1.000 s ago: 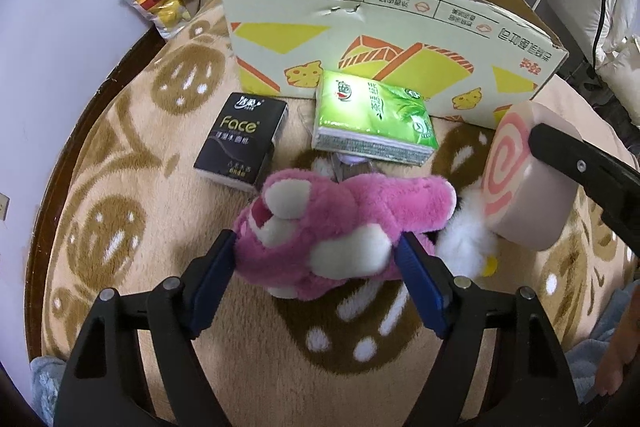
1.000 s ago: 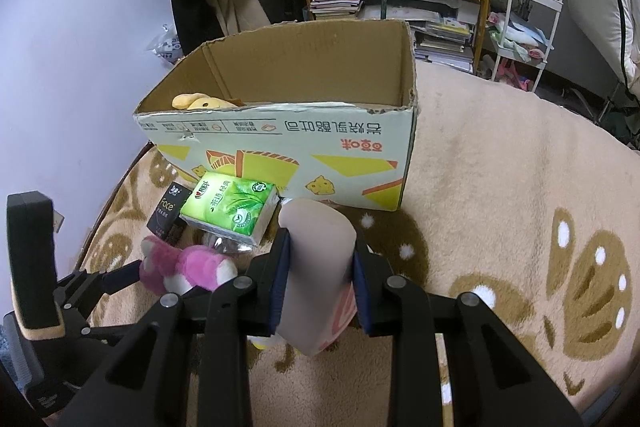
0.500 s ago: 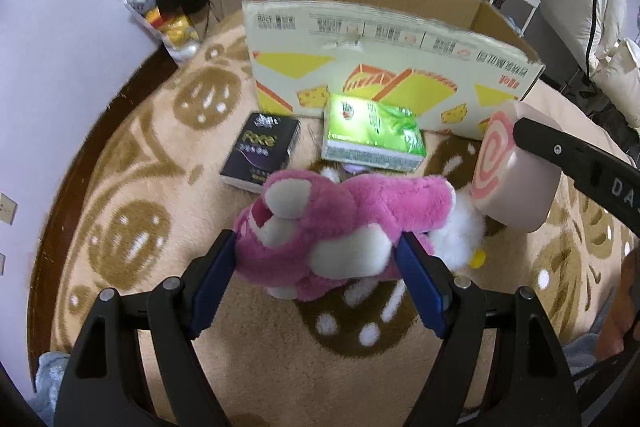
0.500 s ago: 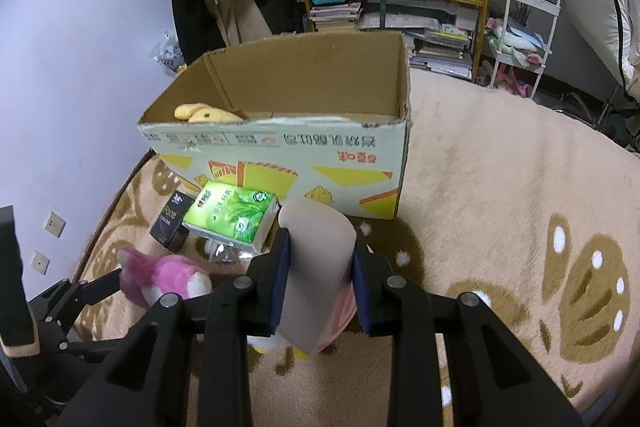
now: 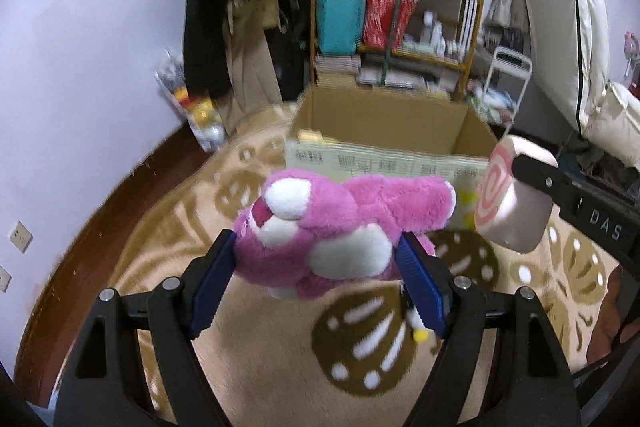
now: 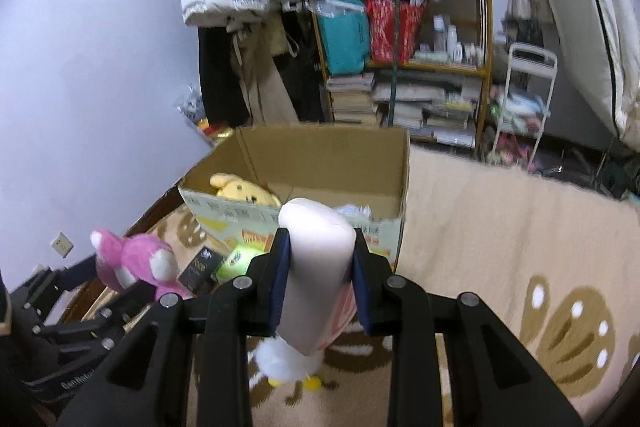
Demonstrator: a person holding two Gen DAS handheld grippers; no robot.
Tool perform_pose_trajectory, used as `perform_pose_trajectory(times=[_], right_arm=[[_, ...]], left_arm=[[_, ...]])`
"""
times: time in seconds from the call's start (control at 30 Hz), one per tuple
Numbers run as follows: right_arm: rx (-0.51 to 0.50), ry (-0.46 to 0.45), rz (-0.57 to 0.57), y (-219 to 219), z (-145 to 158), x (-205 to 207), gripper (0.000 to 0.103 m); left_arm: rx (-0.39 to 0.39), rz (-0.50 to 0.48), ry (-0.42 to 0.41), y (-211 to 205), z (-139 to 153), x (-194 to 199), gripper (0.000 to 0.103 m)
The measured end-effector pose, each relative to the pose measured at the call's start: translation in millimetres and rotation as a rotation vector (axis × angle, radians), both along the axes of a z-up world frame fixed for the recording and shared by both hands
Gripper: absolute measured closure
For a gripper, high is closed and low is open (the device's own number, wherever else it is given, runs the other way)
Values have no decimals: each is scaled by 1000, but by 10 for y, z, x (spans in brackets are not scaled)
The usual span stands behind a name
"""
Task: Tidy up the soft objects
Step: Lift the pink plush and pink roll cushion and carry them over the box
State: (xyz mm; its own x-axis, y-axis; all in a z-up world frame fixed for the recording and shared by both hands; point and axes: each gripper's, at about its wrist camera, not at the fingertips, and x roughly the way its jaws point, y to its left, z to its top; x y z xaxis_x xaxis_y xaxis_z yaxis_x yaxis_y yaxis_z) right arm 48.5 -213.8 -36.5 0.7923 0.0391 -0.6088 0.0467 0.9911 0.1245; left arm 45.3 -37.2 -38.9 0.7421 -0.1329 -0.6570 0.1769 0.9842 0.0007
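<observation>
Nearest, the left gripper (image 5: 316, 279) pinches a fluffy pink-and-white plush bear (image 5: 340, 227) between its blue pads, the toy held clear above the beige rug with brown patterns (image 5: 280, 359). Just to its right, the right gripper (image 6: 316, 279) clamps a soft pale-pink roll-shaped cushion with a red swirl on its end (image 6: 316, 275), also off the rug (a white fluffy toy with yellow bits (image 6: 284, 359) lies beneath it). Further back on the rug sit a black tissue pack (image 6: 200, 267) and a green tissue pack (image 6: 238, 259), against the open cardboard box (image 6: 332, 163), which holds a yellow plush toy (image 6: 240, 189). Beyond stands a cluttered wooden shelf (image 6: 404, 27).
</observation>
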Motion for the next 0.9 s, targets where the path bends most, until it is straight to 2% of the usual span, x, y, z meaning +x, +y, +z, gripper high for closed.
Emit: perform_pose_trajectory(times=[0.3,0.43,0.63,0.8,0.9], right_arm=[[-14,-89,-24,-96,358,155,73],[-19,-109,-21,-146,490,289,73],[-95,-140,-4,-170,642,476,73],[-128,-152,26,-138,565,634,73],[-127,-138,32,-120,443,722,73]], left_arm=[[35,-3,-199,-37,385,23,24],[35,-35,-226,-121,521,196,24],[59,-78,-287,-233,686,463,24],[91,-127,-335,-388,735,679,24],[123,-165,-299,-510,621,882,24]])
